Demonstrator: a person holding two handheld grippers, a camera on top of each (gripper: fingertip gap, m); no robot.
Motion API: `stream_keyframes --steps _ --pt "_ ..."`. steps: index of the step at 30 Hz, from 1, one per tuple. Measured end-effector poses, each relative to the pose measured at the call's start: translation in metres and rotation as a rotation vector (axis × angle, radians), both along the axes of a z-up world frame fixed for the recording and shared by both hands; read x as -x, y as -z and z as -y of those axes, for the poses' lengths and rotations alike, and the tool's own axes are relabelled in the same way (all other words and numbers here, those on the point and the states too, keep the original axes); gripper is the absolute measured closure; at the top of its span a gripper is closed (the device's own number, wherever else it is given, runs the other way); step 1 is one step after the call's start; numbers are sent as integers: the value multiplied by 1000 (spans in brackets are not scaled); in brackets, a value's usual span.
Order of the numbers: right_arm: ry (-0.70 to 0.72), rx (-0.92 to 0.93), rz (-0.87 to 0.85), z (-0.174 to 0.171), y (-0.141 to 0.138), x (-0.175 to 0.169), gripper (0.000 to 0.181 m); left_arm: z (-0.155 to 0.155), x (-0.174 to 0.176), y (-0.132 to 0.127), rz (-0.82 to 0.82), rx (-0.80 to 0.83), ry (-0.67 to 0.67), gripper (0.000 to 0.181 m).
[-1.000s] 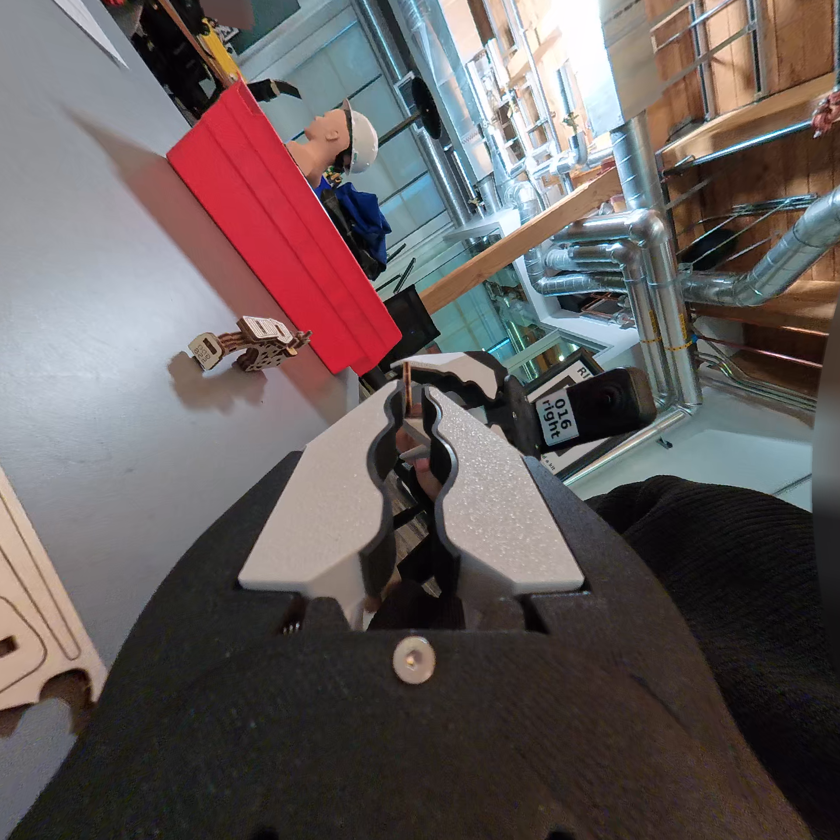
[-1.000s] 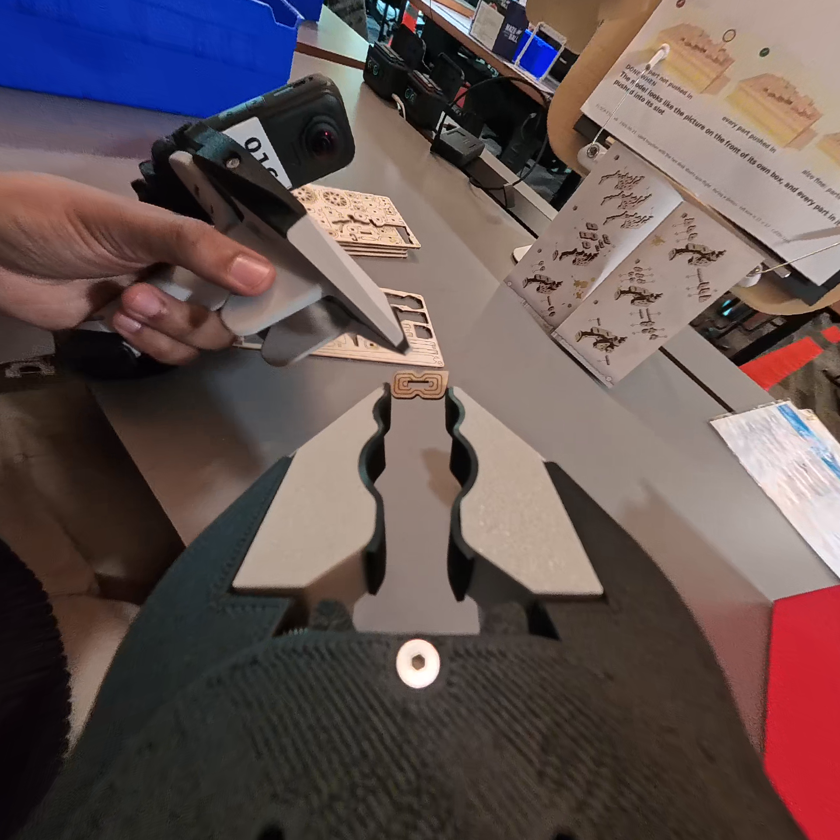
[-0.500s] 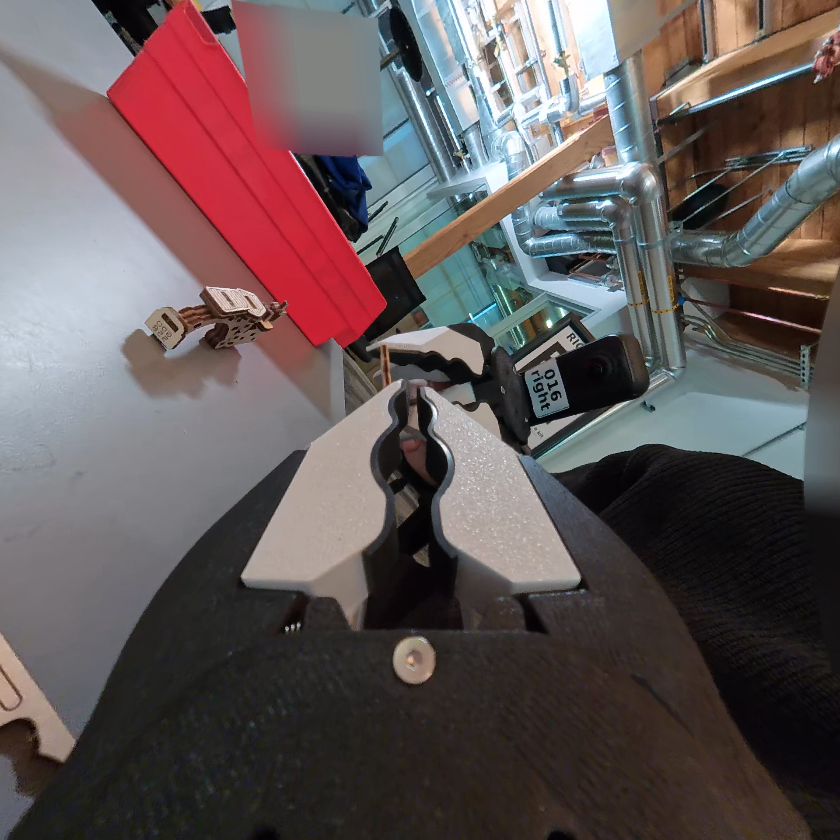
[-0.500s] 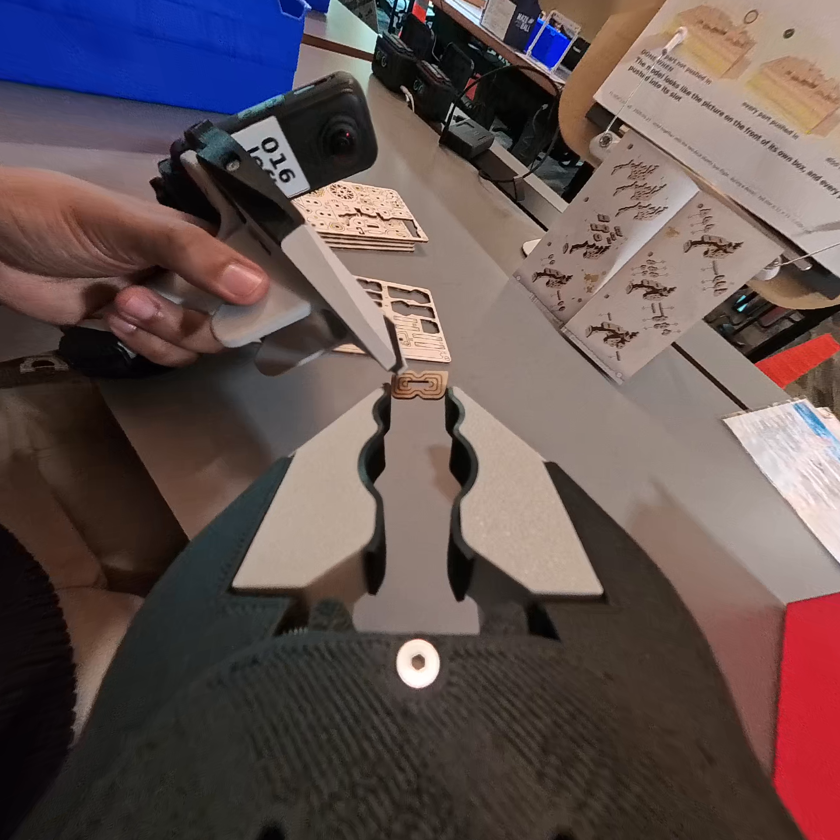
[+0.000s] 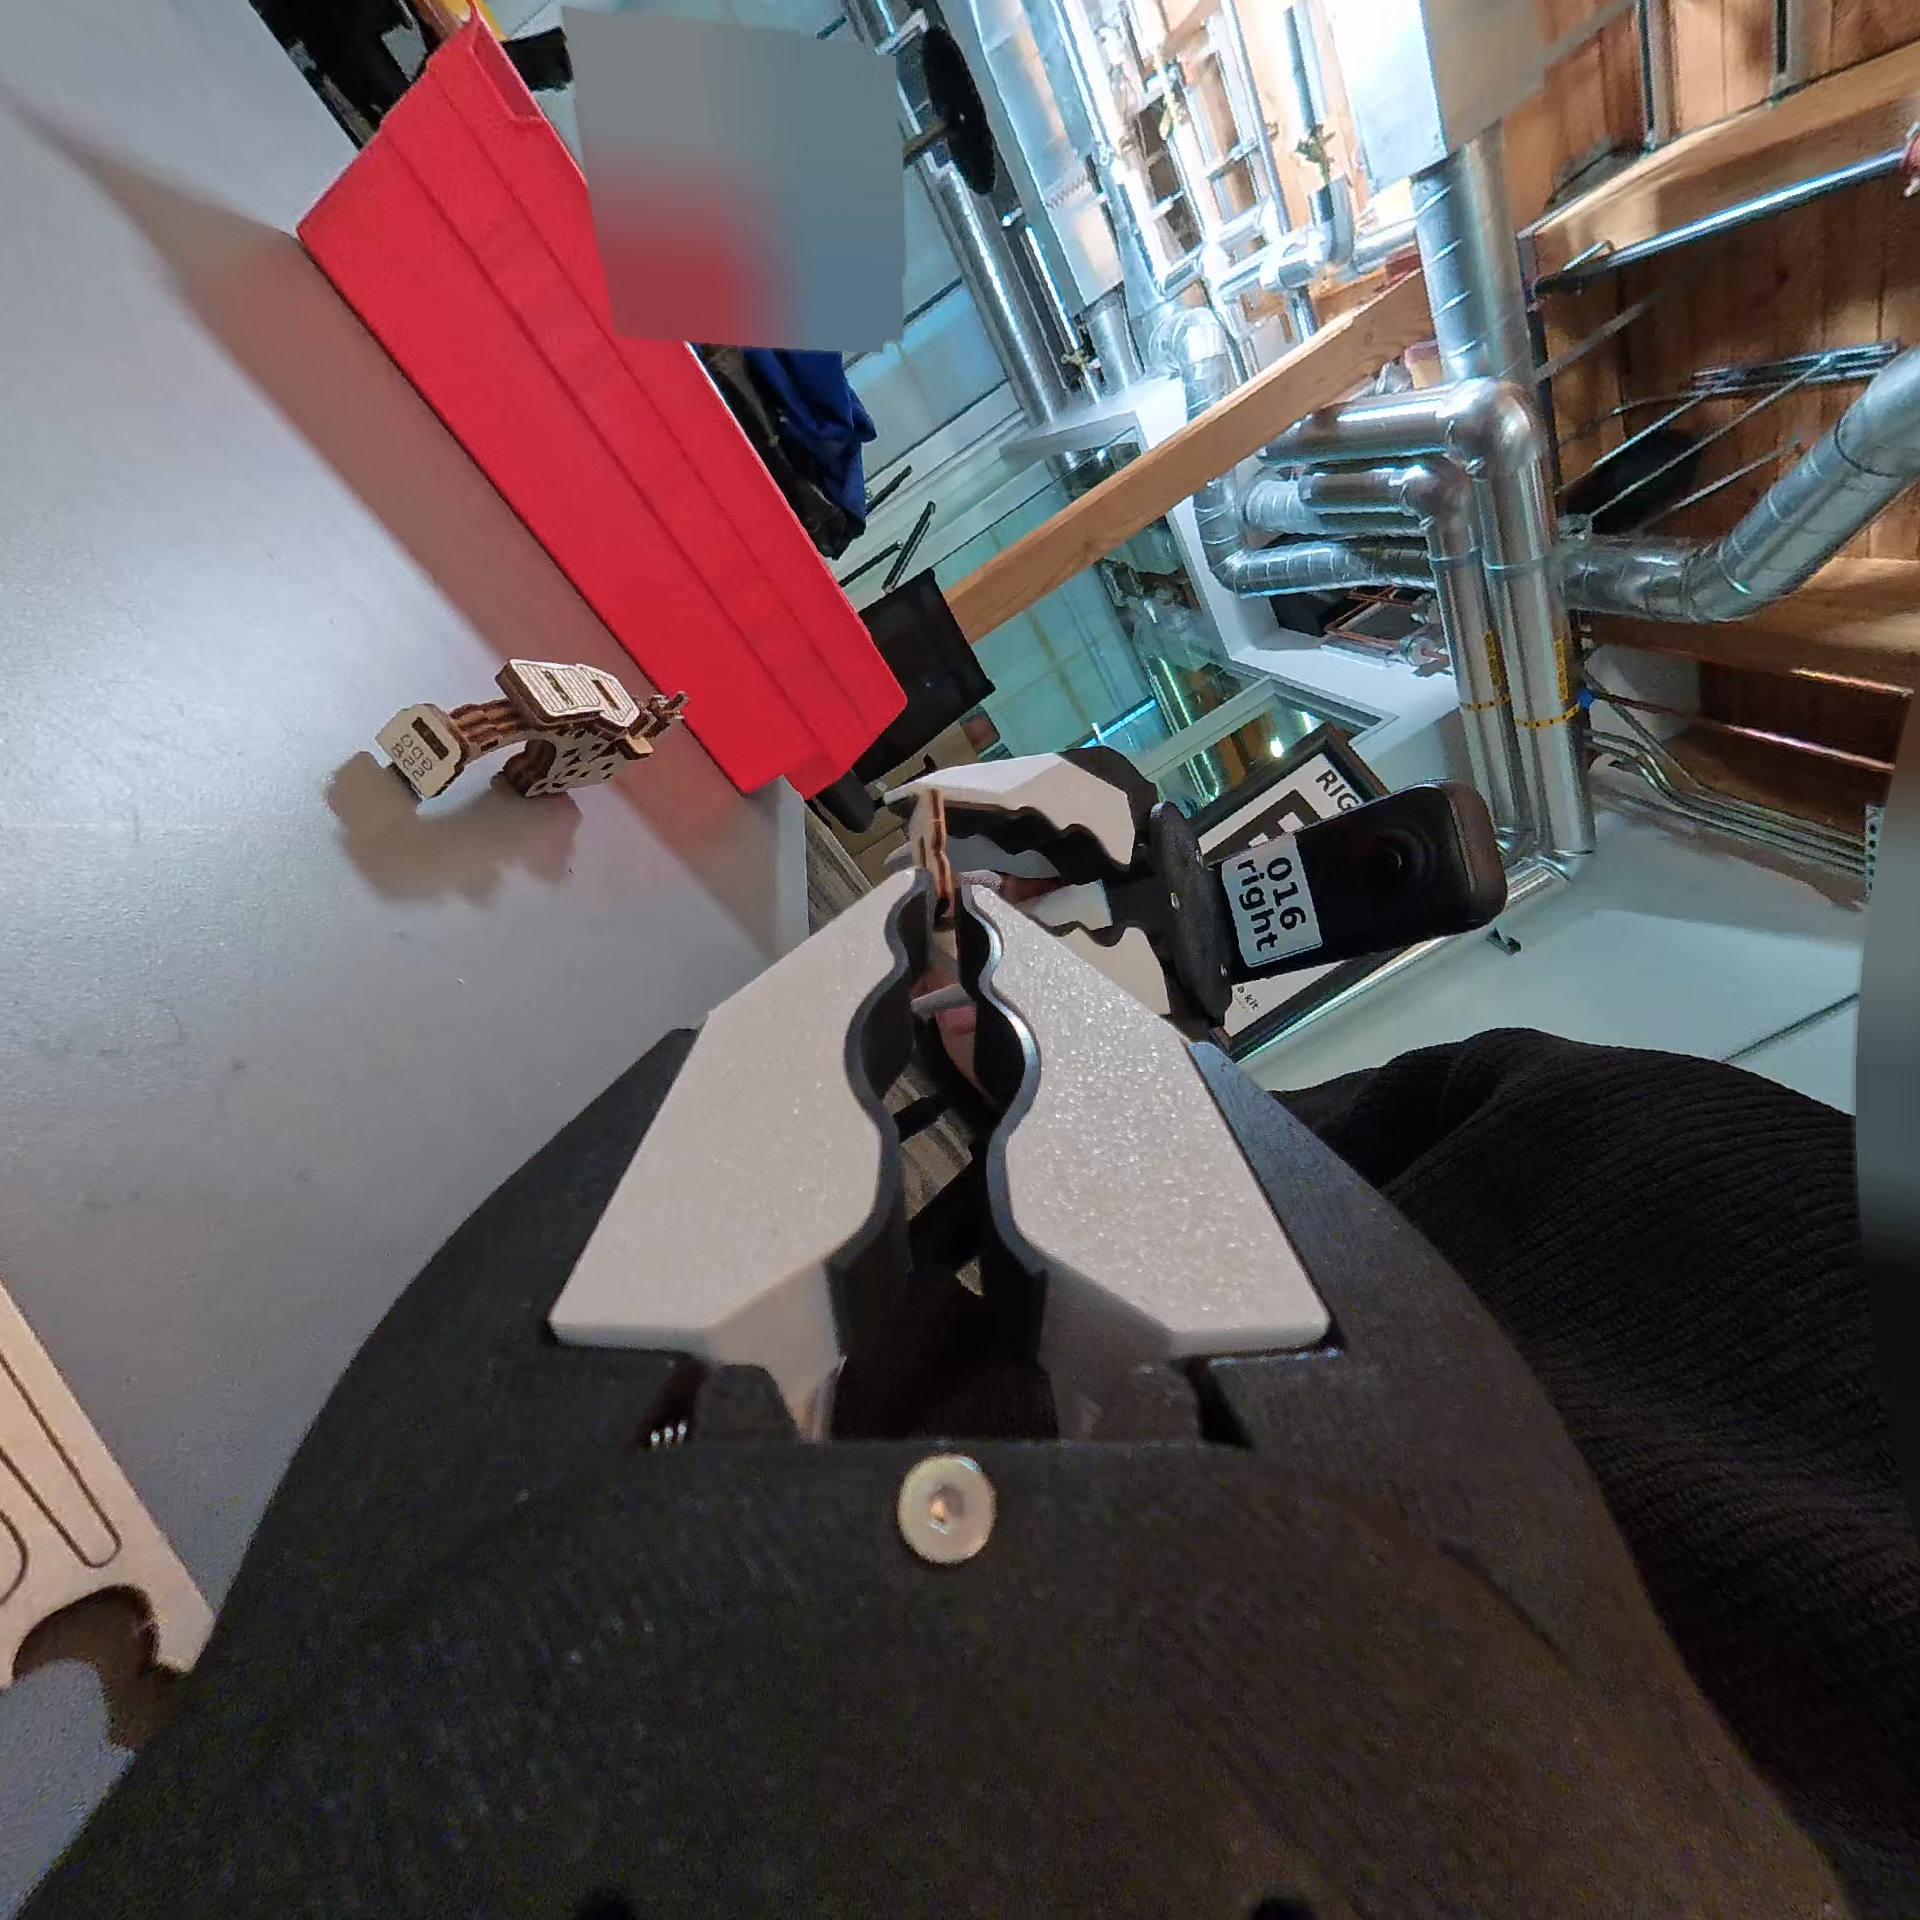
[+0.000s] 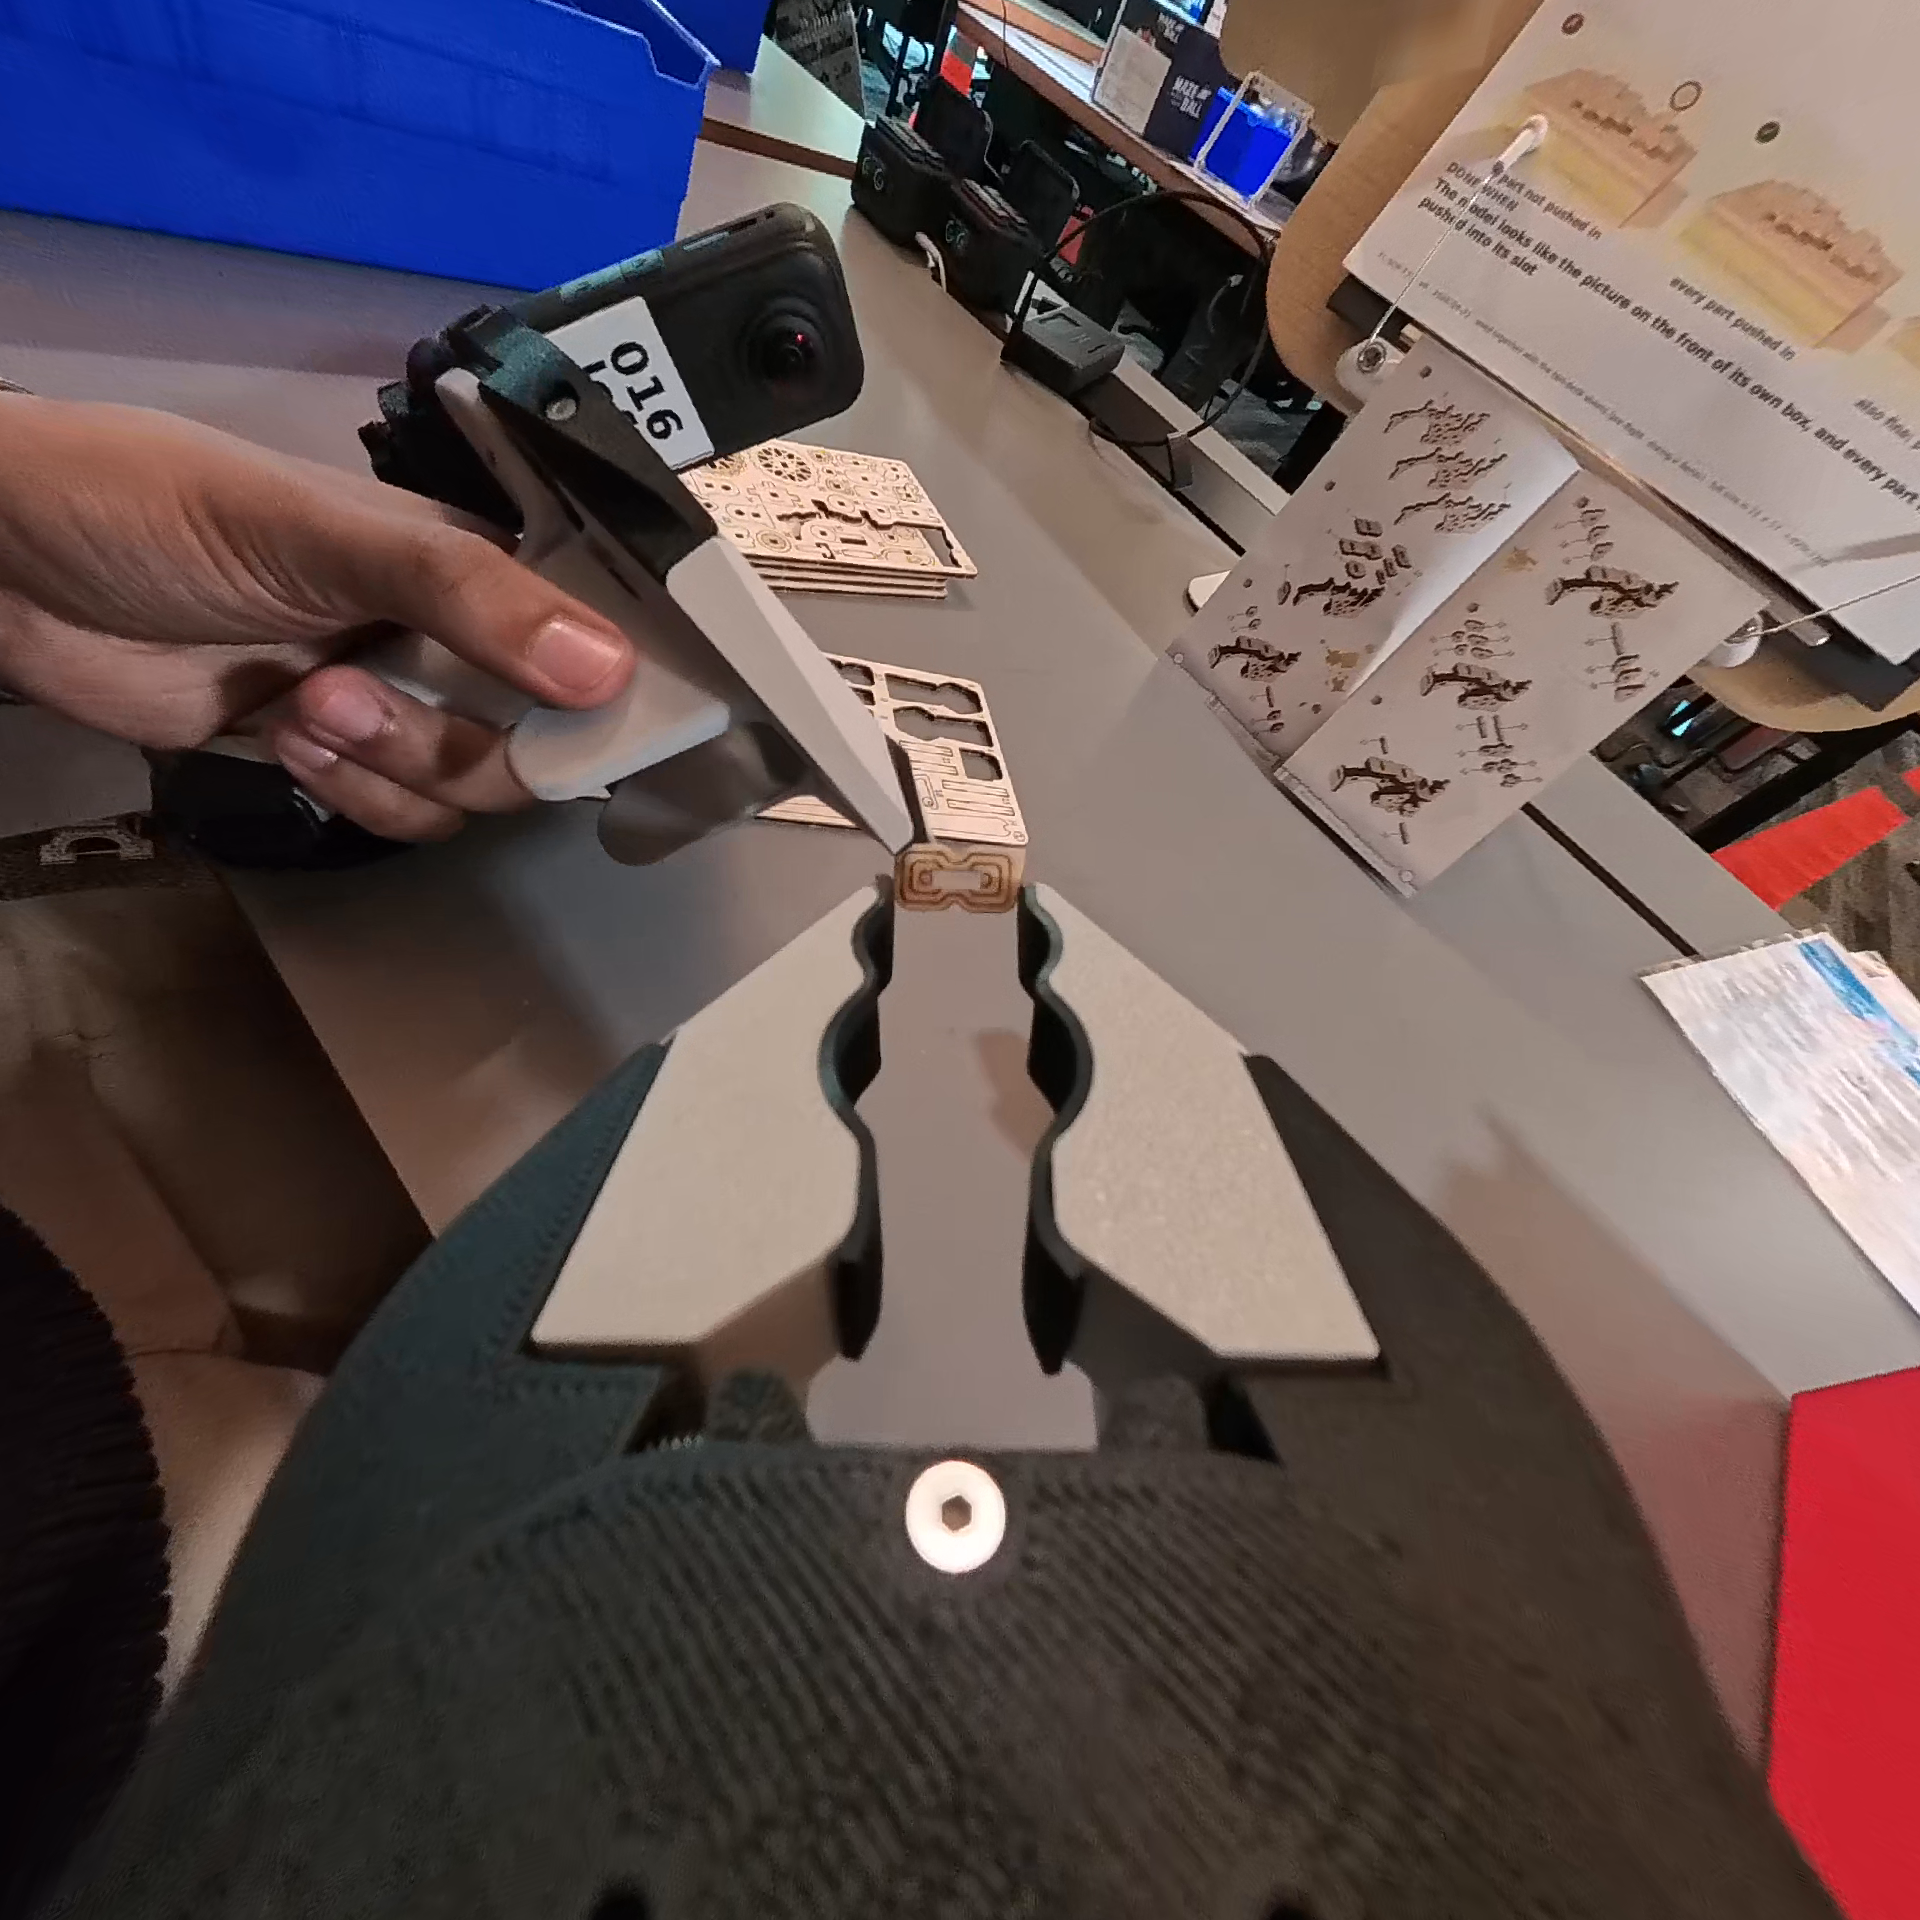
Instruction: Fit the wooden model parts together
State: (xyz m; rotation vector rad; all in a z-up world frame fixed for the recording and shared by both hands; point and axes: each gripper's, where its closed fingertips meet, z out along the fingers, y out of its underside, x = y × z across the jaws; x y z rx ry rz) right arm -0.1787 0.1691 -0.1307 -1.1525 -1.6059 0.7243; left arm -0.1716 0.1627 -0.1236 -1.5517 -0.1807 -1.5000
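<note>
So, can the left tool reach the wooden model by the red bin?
Probably yes: only bare table lies between the left tool and the wooden model, though its tip is at the piece in the right tool.

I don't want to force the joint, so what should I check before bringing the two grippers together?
1. Slotted wooden plate clamped at the tips of the right gripper: ok.
2. Plate's slot faces up, uncovered: ok.
3. Left gripper tip near the plate's upper left corner: ok; contact cannot tell.
4. Mating part held in the left gripper: cannot tell.
5. Half-built model apart from both grippers, beside the red bin: ok.
</note>
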Motion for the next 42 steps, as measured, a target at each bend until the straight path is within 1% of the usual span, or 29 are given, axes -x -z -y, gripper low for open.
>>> stream_keyframes --steps 1,7,13,17,25,29,35,37,42 --pt "0 3 2 0 0 0 158 0 0 -1 3 -3 3 181" --pt "1 7 7 0 2 0 159 1 -2 -1 3 -6 8 181" --pt "1 -1 3 -1 1 0 159 -1 6 -3 50 -3 -20 177" --pt "0 1 0 -1 0 0 159 -1 6 -2 53 2 -21 175" --pt "-18 5 -5 1 -1 -1 159 -2 0 3 55 36 6 160" --pt "-25 8 -6 2 -1 -1 159 -1 -5 3 57 38 36 161" --pt "-45 1 -16 6 -3 -1 158 2 -8 0 92 27 68 168" --pt "-48 7 -16 6 -2 -1 158 2 -8 -1 99 24 73 171" --pt "-52 19 -19 6 -3 -1 159 2 -8 -1 92 20 70 171"
